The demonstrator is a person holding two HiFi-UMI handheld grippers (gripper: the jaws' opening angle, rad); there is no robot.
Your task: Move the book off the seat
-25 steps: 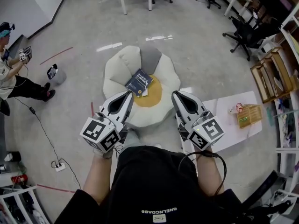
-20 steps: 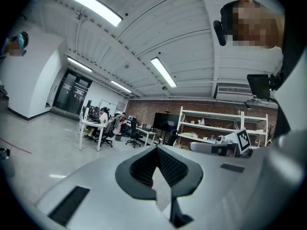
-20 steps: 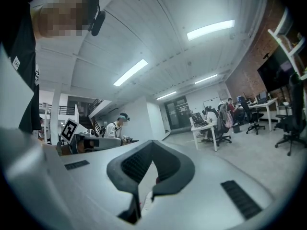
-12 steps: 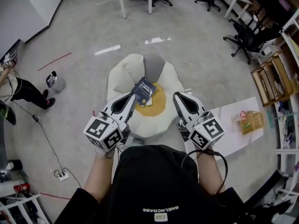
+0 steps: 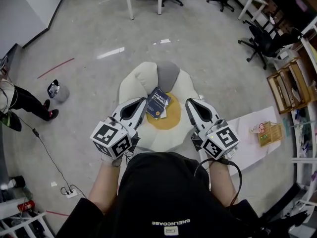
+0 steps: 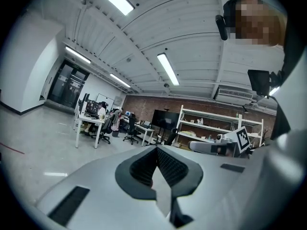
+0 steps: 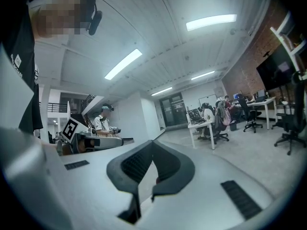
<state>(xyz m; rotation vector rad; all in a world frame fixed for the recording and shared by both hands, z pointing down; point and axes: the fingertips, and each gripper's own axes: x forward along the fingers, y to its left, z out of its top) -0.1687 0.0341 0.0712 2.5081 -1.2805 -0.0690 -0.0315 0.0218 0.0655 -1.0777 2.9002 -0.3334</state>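
place: open-plan office with a lab corner
far: white desks, black swivel chairs, big dark screen
right: wooden shelf units, metal racks by a brick wall
floor: polished concrete, red tape marks, power strip near left
ceiling: strip lights
middle: egg-shaped floor seat

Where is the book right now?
In the head view, the book lies near the middle of the white seat, between the tips of the left gripper and the right gripper, closer to the left one.
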